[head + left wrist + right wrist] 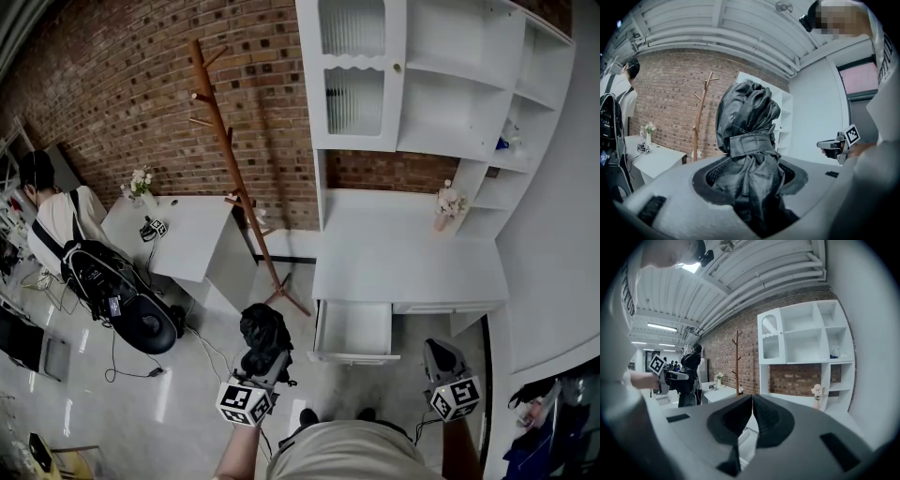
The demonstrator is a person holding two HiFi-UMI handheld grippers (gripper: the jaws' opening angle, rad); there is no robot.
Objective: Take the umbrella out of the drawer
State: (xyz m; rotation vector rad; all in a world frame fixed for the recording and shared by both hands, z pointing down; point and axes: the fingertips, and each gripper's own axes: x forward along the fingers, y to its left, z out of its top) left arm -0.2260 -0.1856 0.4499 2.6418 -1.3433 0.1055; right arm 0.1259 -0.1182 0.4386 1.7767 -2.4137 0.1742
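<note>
The folded black umbrella stands upright in my left gripper, which is shut on its lower part, below the strap. In the left gripper view the umbrella fills the space between the jaws of the left gripper. The white drawer under the desk is pulled out, and its inside looks bare. My right gripper hangs in front of the desk, to the right of the drawer. In its own view the right gripper has its pads together and holds nothing. That view also shows the umbrella at the left.
A white desk with a flower vase stands under white shelves. A wooden coat stand rises left of it. Further left are a small white table, a black bag and a person.
</note>
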